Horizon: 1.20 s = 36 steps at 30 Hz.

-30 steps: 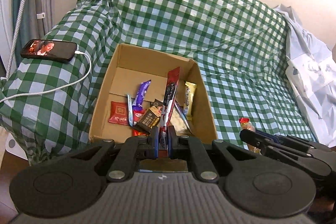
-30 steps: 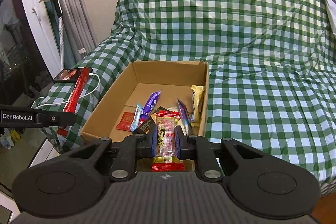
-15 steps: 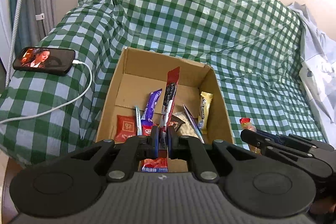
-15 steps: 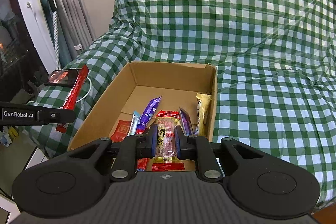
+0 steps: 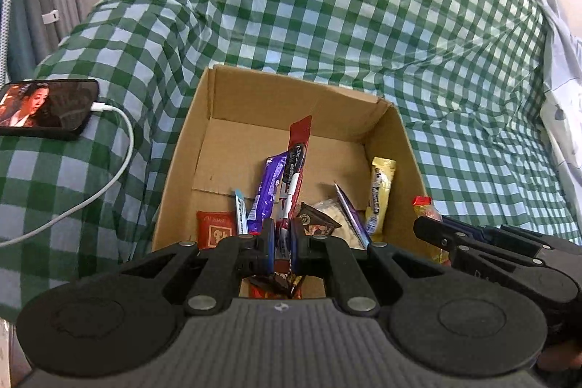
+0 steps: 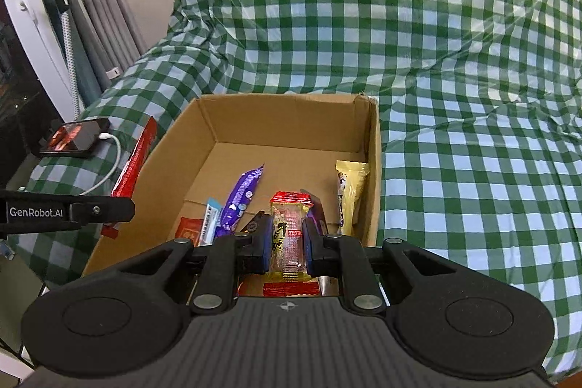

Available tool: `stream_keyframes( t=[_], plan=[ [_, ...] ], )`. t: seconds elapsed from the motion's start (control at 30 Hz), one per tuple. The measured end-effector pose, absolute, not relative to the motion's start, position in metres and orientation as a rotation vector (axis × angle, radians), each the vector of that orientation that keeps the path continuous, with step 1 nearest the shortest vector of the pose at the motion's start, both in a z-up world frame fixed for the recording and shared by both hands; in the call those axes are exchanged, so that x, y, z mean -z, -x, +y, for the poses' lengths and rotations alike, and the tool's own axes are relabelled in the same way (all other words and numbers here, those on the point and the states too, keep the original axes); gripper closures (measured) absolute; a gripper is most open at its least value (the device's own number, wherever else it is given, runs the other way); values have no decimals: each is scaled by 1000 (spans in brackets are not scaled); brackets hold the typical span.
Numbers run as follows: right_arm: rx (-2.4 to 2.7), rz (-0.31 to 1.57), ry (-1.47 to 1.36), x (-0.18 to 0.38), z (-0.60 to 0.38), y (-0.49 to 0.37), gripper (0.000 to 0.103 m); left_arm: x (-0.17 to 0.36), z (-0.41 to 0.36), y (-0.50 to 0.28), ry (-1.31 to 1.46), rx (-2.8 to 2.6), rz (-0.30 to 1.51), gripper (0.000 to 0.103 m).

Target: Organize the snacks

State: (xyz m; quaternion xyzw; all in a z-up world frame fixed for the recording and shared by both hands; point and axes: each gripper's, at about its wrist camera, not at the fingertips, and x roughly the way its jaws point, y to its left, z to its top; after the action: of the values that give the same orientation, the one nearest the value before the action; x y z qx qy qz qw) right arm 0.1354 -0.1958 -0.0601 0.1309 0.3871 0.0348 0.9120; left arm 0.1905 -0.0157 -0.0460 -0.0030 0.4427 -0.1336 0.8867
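— What sort of place does this look like?
— A home, probably a living room: a sofa (image 6: 400, 24) draped in a green-and-white checked cover (image 5: 327, 6).
— Anything else that shows it?
— Grey curtains (image 6: 94, 10) by a dark window, a phone (image 5: 43, 108) charging on the armrest with a video playing, and a cardboard box (image 6: 291, 133) of snacks on the seat.

The box's (image 5: 385, 133) near wall hides behind the left gripper (image 5: 280, 244), as do the lower ends of the red stick (image 5: 298, 155) and purple bar (image 5: 267, 191). The red packet's (image 6: 192, 228) print is too small to read. The phone (image 5: 43, 108) is cut off by the left edge, and its cable (image 5: 109, 180) runs out there too
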Motion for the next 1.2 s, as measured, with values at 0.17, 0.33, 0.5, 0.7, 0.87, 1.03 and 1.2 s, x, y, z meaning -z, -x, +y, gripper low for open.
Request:
stream_keyframes(
  t=[0.17, 0.33, 0.5, 0.7, 0.87, 1.03, 1.2],
  plan=[
    [-74, 824, -282, 74, -197, -156, 85, 59, -23, -209, -13, 274, 937, 94],
    [-72, 845, -291, 87, -199, -172, 85, 72, -30, -224, -29, 272, 956, 94],
    [-62, 863, -301, 98, -202, -179, 85, 86, -35, -236, -52, 272, 980, 94],
    [-62, 840, -358, 98, -213, -189, 52, 92, -31, -246, -122, 181, 960, 4],
    [-59, 803, -381, 83, -218, -181, 21, 73, -15, -221, -95, 145, 901, 0],
    [-92, 834, -355, 74, -204, -144, 15, 75, -11, -180, -53, 141, 986, 0],
    [-74, 831, -292, 59, -188, -99, 11, 68, -8, -140, -78, 106, 989, 0]
  ],
)
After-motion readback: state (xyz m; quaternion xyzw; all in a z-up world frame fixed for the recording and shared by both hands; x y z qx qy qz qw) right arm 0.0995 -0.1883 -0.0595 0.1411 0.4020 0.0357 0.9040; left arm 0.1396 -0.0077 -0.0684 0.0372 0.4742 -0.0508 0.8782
